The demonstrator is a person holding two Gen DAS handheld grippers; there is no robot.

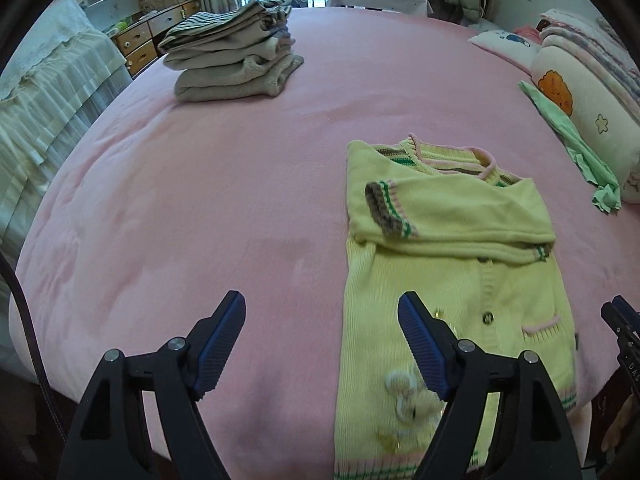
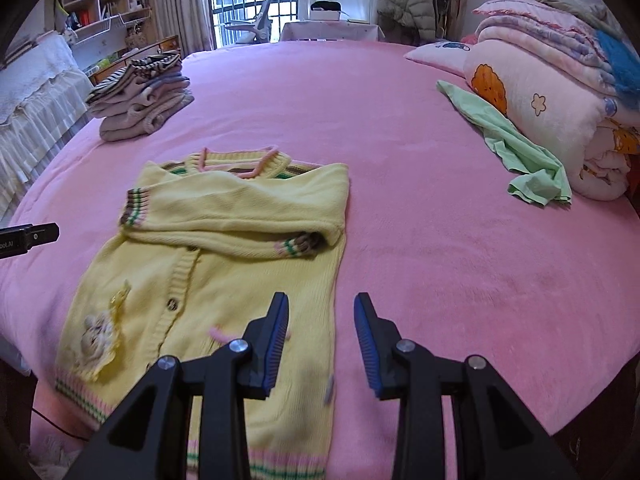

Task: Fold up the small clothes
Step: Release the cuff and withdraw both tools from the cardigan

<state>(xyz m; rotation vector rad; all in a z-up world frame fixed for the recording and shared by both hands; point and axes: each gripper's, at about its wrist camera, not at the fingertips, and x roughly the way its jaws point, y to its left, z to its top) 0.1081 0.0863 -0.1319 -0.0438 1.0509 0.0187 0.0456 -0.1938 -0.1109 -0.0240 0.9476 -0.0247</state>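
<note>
I hold both grippers, left [image 1: 321, 310] and right [image 2: 321, 312], released above the yellow cardigan [image 2: 224, 248]: sleeves folded in, body unfolded. A folded pile [image 1: 232, 60] waits behind.

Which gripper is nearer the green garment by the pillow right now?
Right. The right gripper sits at the yellow cardigan's right edge, on the green garment's side; the left gripper straddles the cardigan's far, left edge.
</note>
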